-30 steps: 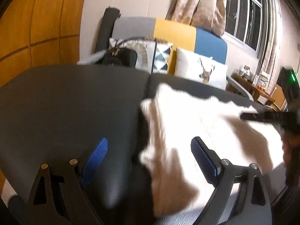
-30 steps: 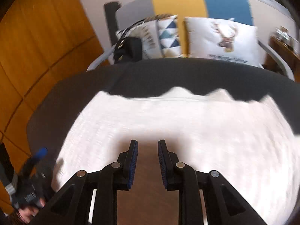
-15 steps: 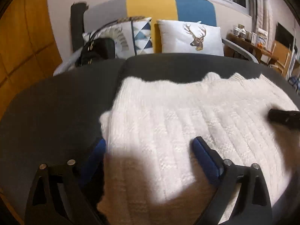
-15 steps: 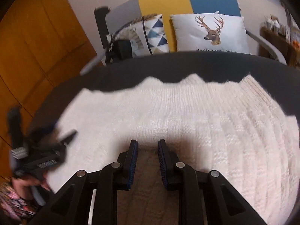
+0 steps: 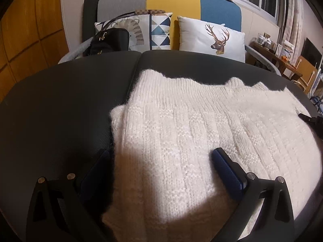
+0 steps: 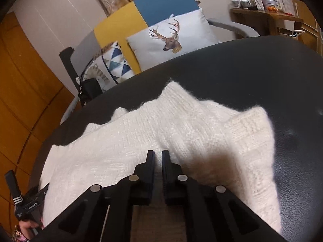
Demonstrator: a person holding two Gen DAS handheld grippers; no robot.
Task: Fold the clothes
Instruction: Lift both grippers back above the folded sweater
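A white knit sweater [image 5: 181,131] lies spread on a dark padded surface [image 5: 60,100]. My left gripper [image 5: 161,153] hangs just over the sweater's near left edge. Its jaws are opening wide: the left finger is over the dark surface, the right finger over the knit, and neither pad presses on it. My right gripper [image 6: 158,155] is at the sweater [image 6: 141,141] near its right side. Its jaws have come down to a thin slit with a pinch of knit between the pads, and a raised ridge of fabric runs away from the tips. The left gripper [image 6: 26,203] also shows at the lower left there.
Behind the surface stands a grey, yellow and blue sofa with a deer cushion [image 5: 212,38], a triangle-pattern cushion [image 5: 159,32] and a black handbag [image 5: 110,41]. A wooden side table [image 6: 266,18] with small items is at the right. Orange wooden panels [image 6: 24,80] line the left.
The left gripper swung round to face the sweater, settled at its left edge and spread wider. The right gripper rolled, moved toward the sweater's right side, and its jaws closed on the knit.
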